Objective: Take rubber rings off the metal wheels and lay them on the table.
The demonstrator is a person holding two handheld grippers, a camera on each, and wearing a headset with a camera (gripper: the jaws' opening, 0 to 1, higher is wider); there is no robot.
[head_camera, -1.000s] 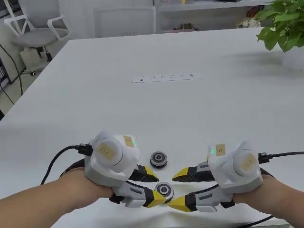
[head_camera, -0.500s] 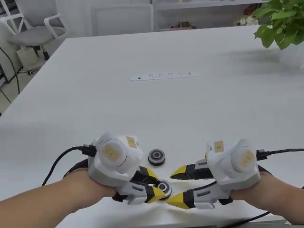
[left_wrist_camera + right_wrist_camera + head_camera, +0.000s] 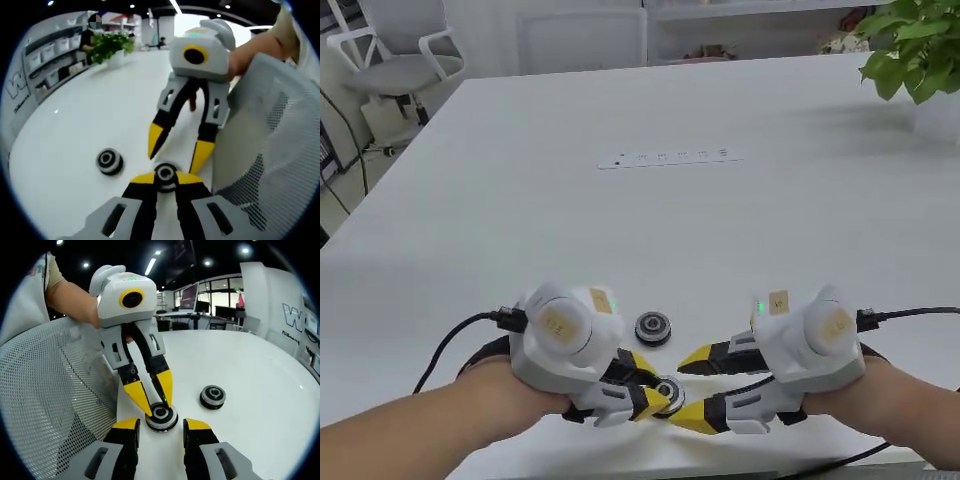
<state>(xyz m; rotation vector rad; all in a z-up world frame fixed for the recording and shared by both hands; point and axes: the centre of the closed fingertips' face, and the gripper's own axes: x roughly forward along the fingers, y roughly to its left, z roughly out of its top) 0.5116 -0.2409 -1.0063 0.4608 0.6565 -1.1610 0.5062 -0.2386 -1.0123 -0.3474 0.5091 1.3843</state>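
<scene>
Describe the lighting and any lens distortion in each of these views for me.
Head view: soft, even light, white table bright, shadows faint beside the loose wheel. Left gripper view: strong fisheye bending of the table edge, blown-out white at the top. Right gripper view: ceiling lamps as small hot spots, mesh chair bowed.

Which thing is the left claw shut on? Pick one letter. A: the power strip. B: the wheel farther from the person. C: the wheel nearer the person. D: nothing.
C: the left claw is shut on the near wheel, while the second wheel lies free on the table and the right claw is open.
</scene>
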